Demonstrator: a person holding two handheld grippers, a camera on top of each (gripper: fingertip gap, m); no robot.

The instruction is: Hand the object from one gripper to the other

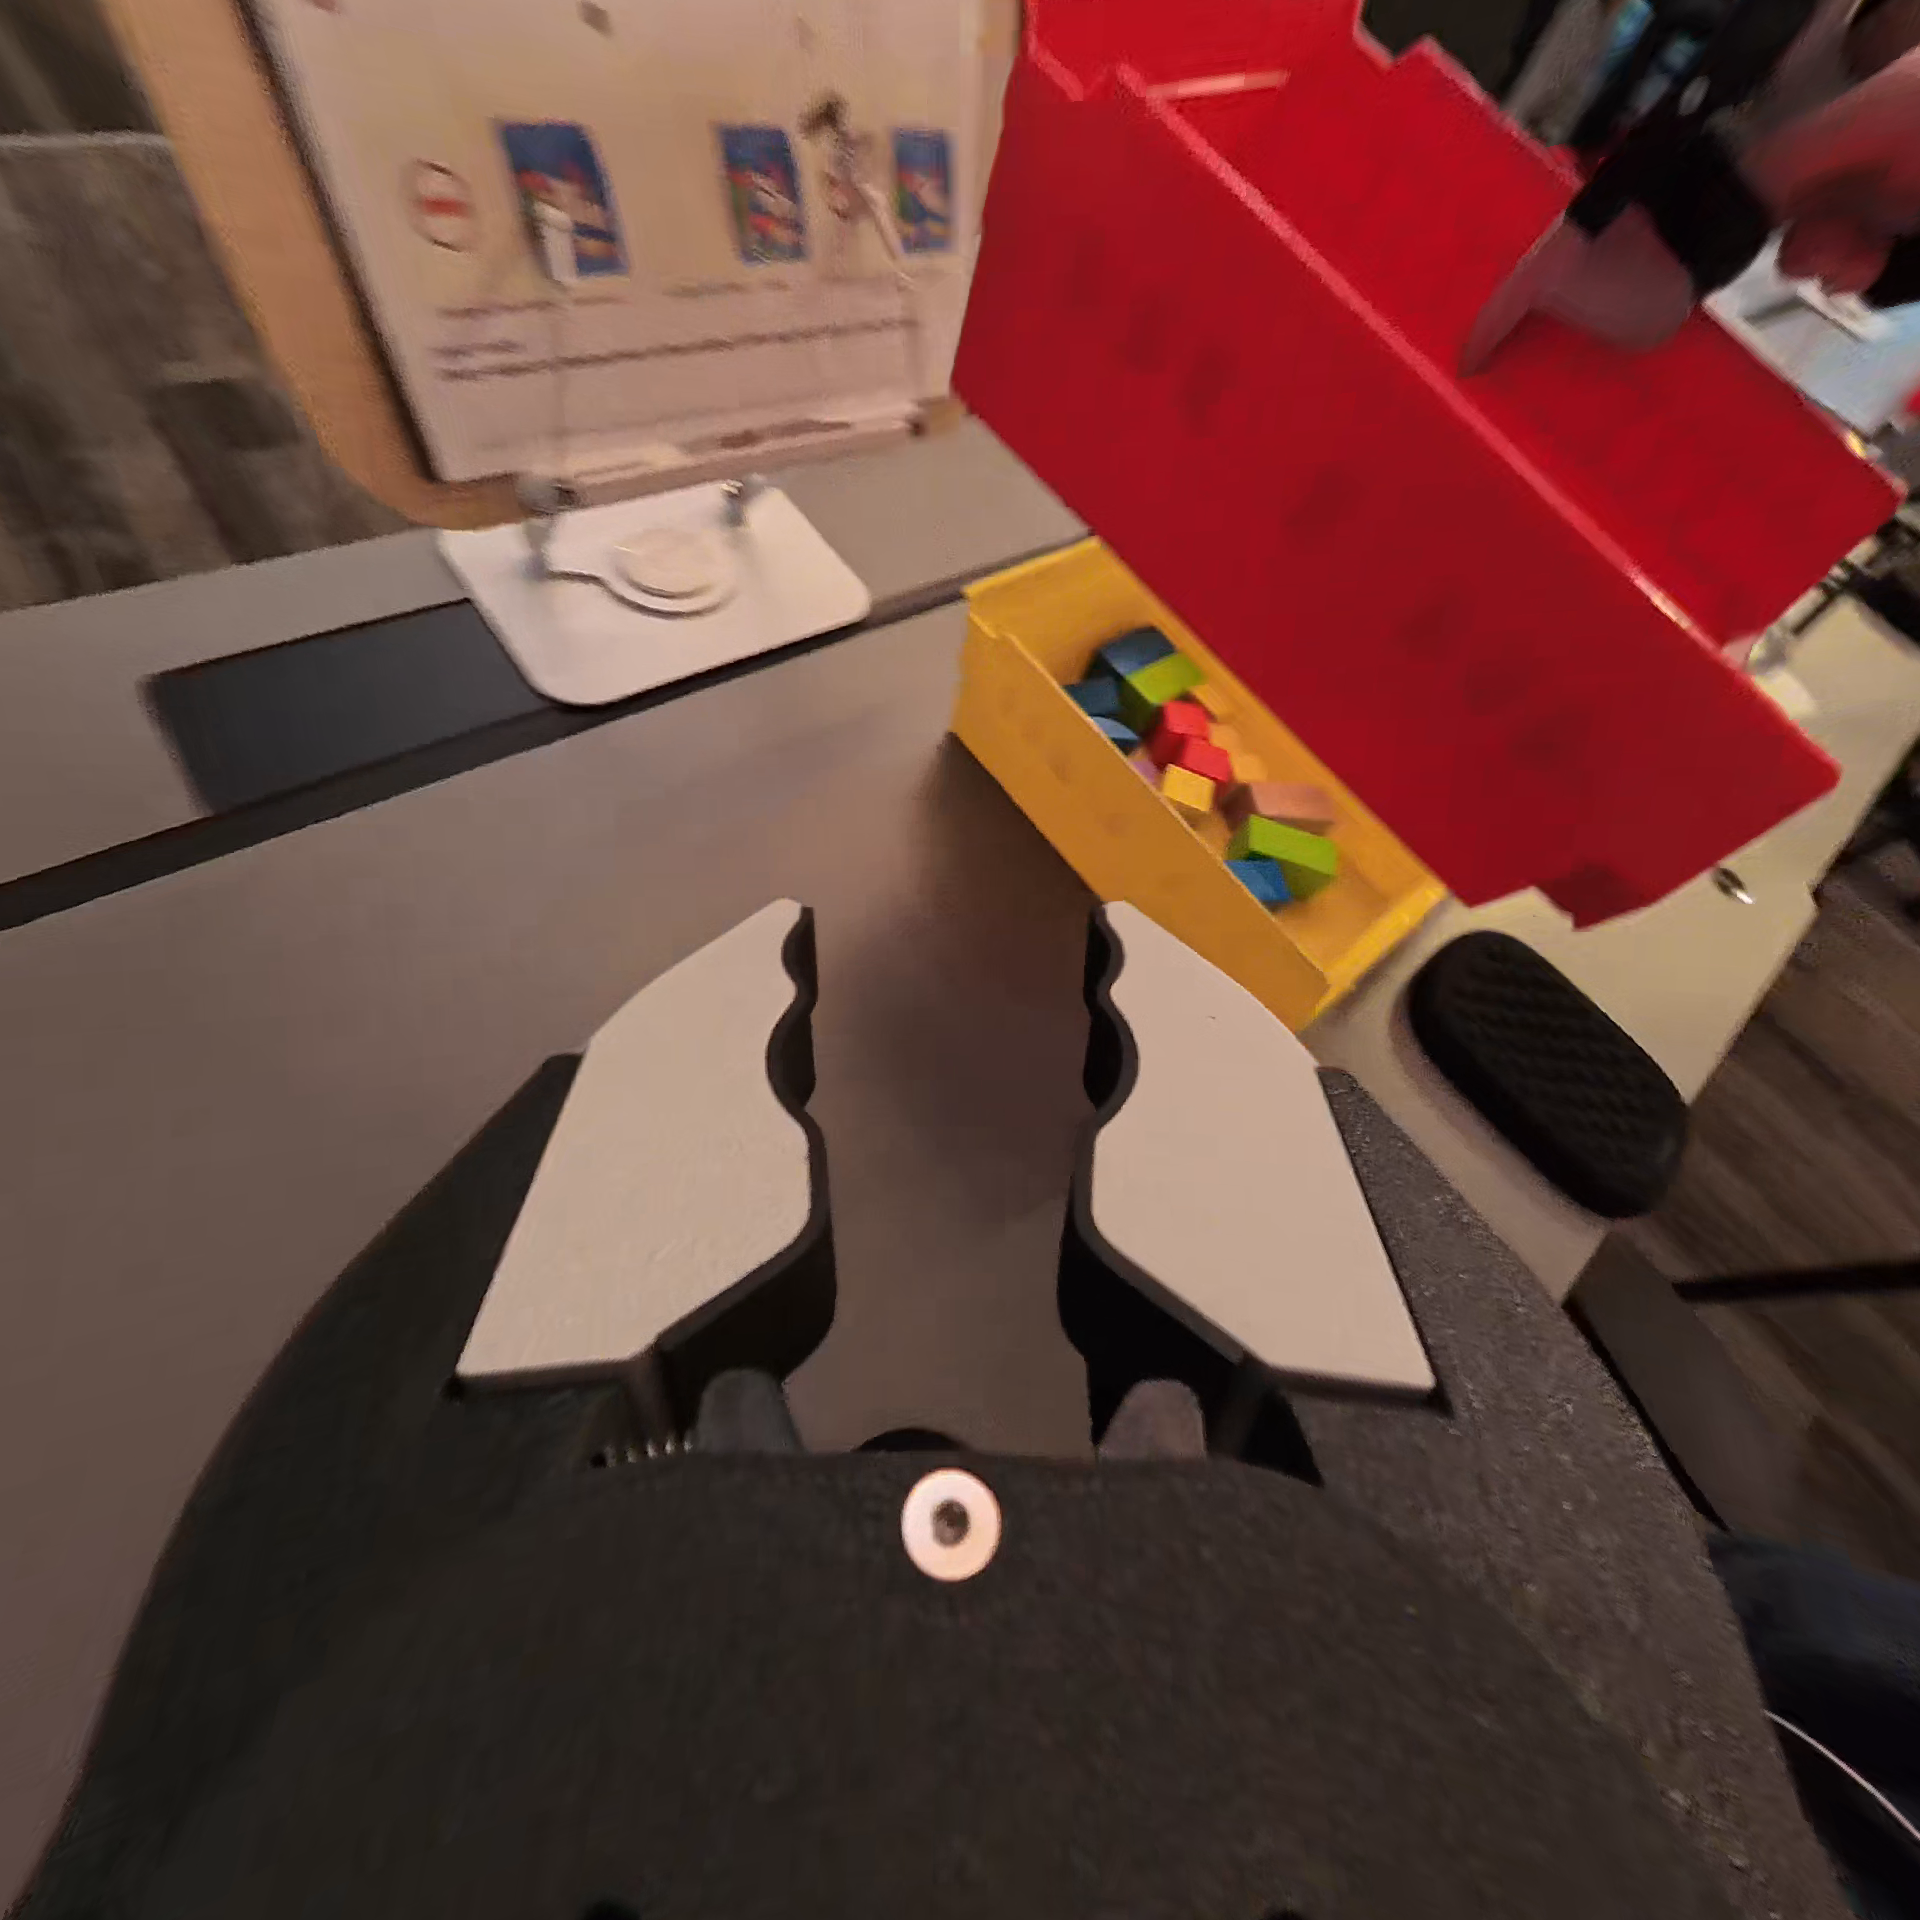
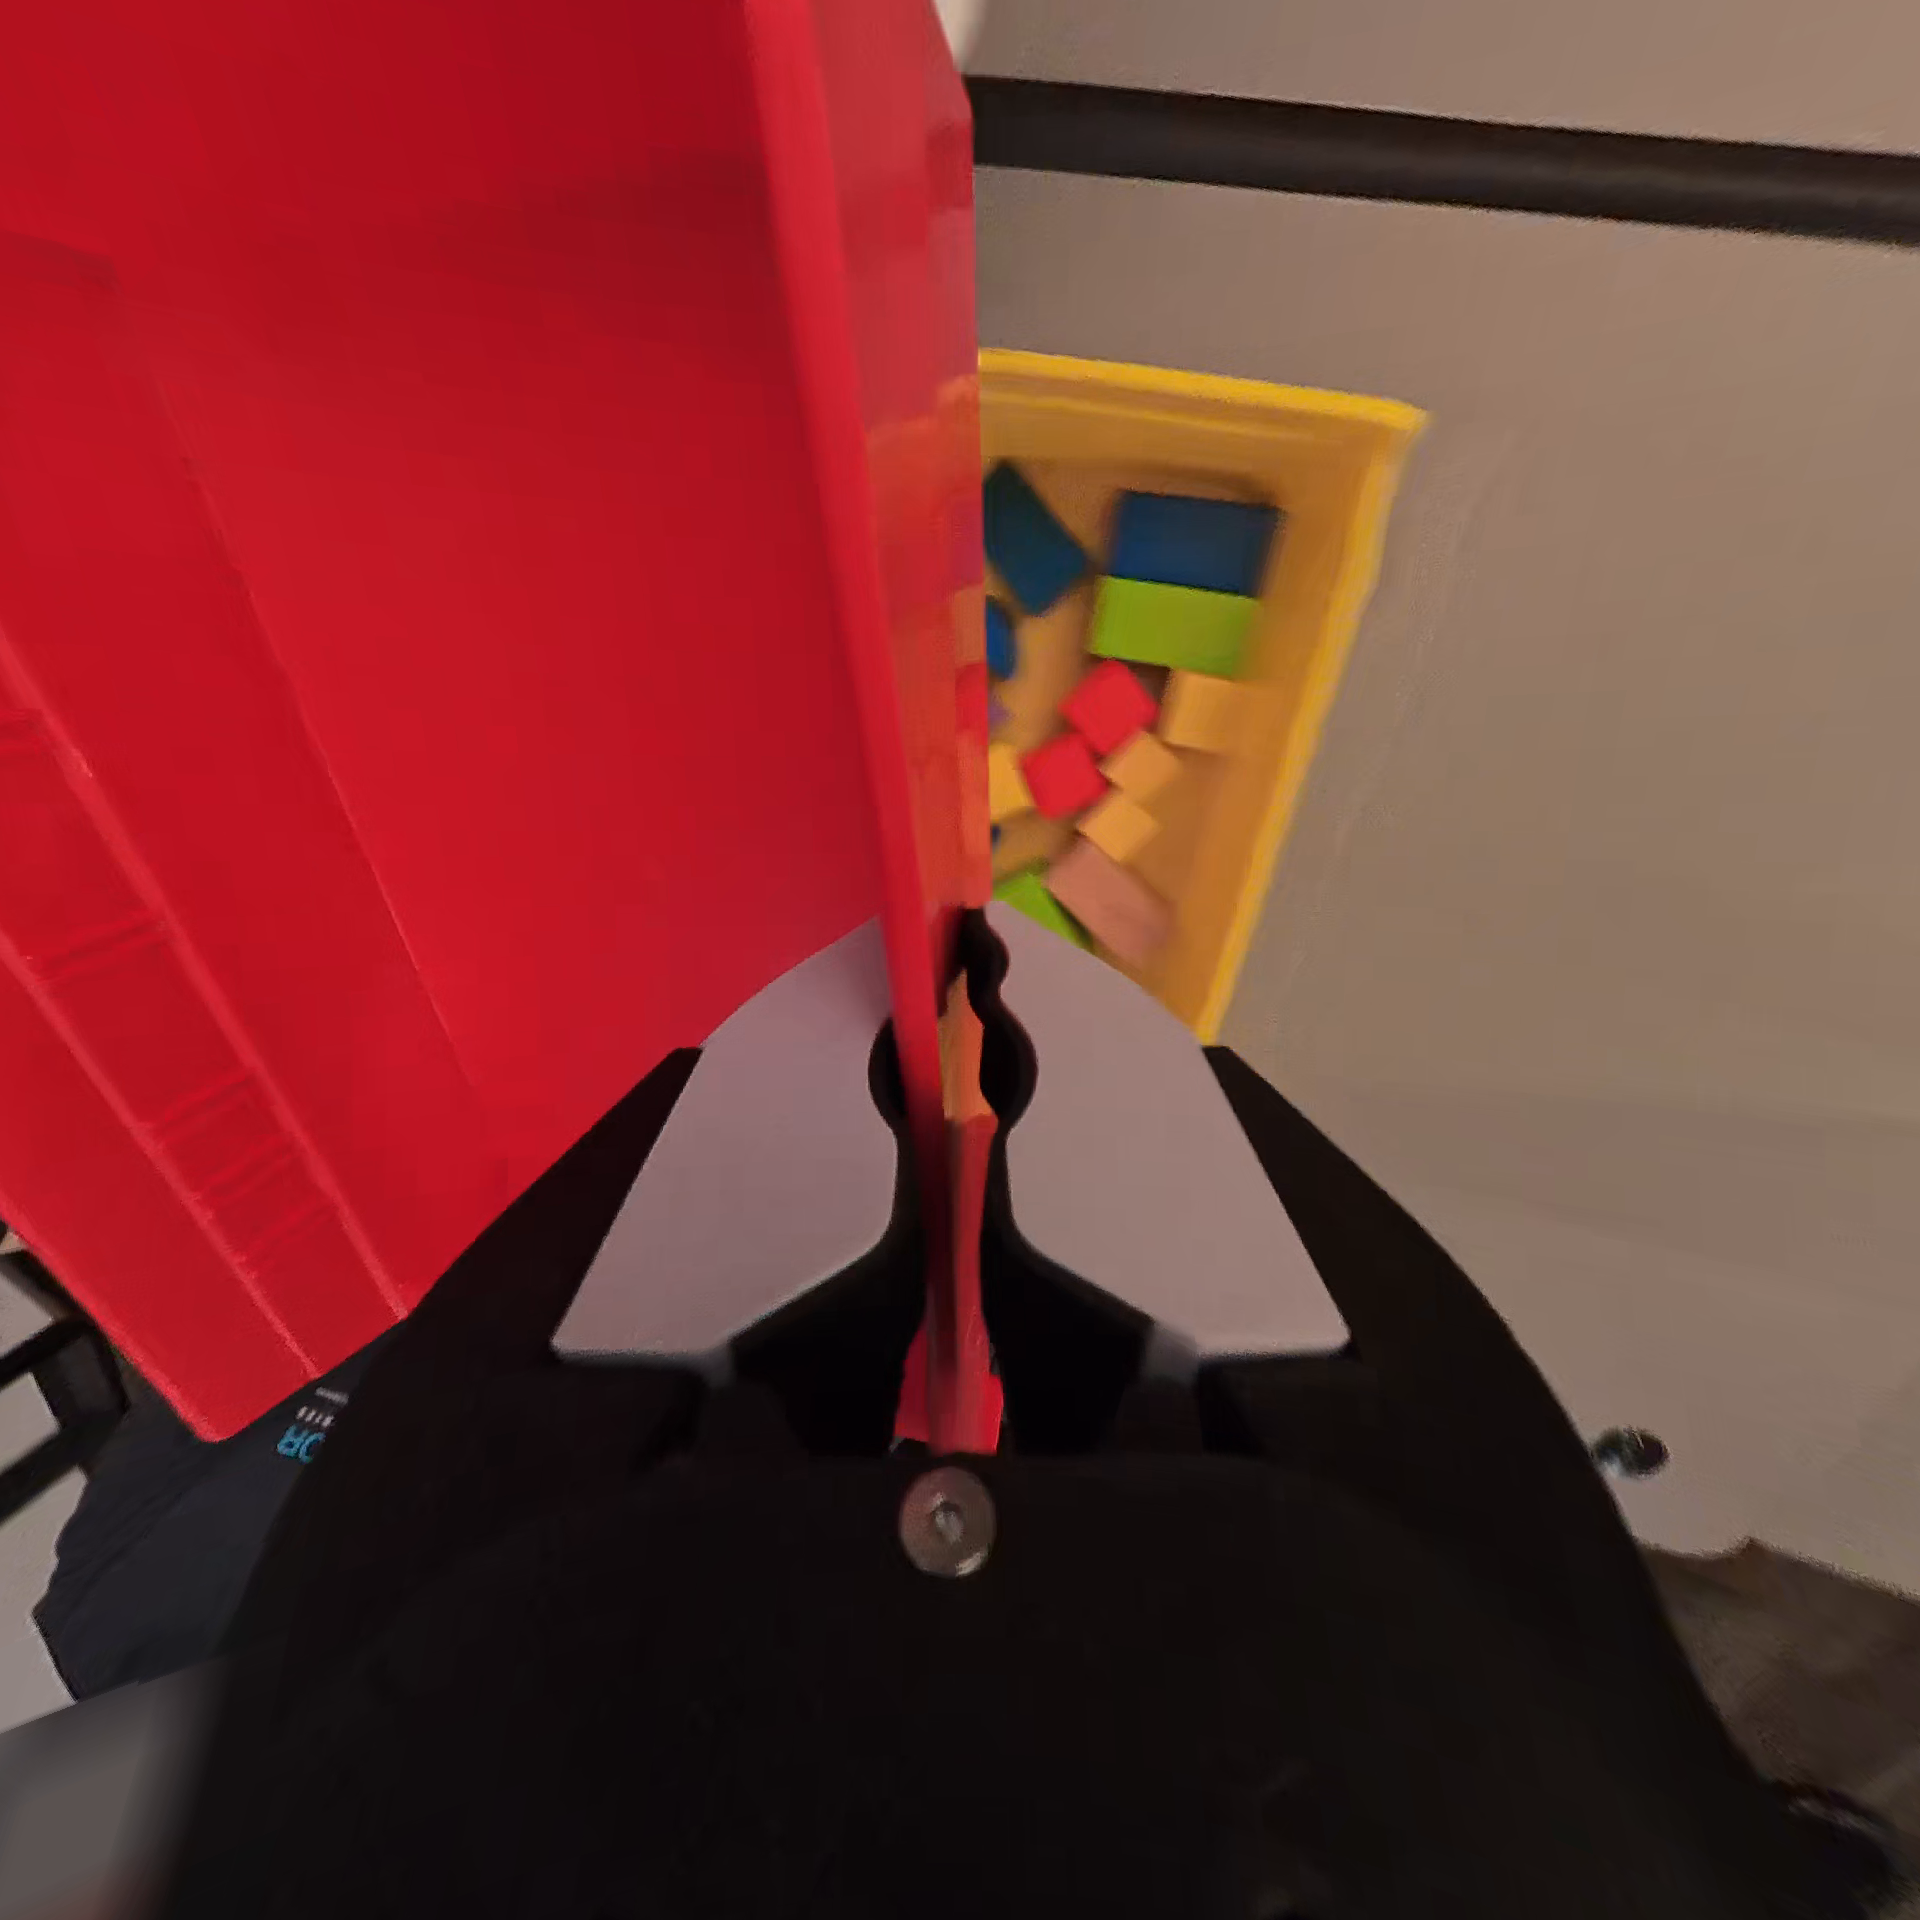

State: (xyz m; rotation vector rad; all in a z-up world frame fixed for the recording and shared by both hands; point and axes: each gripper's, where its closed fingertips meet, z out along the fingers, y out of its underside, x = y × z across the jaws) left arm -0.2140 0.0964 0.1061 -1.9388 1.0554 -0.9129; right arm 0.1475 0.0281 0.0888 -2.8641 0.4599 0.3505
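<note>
A large red plastic bin [image 1: 1351, 499] hangs tilted in the air at the upper right of the left wrist view. My right gripper [image 2: 961, 966] is shut on the thin wall of the red bin [image 2: 468, 571], which fills the left half of the right wrist view. The right gripper also shows far off in the left wrist view [image 1: 1558, 301], clamped on the bin's rim. My left gripper [image 1: 945, 935] is open and empty, low over the grey table [image 1: 416, 987], below and left of the red bin and apart from it.
A yellow bin [image 1: 1049, 748] with several coloured wooden blocks [image 1: 1195, 748] sits on the table under the red bin; it also shows in the right wrist view [image 2: 1340, 582]. A cardboard box [image 1: 644, 239] and a white stand base [image 1: 665, 592] are at the back. A black chair armrest [image 1: 1548, 1070] lies beyond the table's right edge.
</note>
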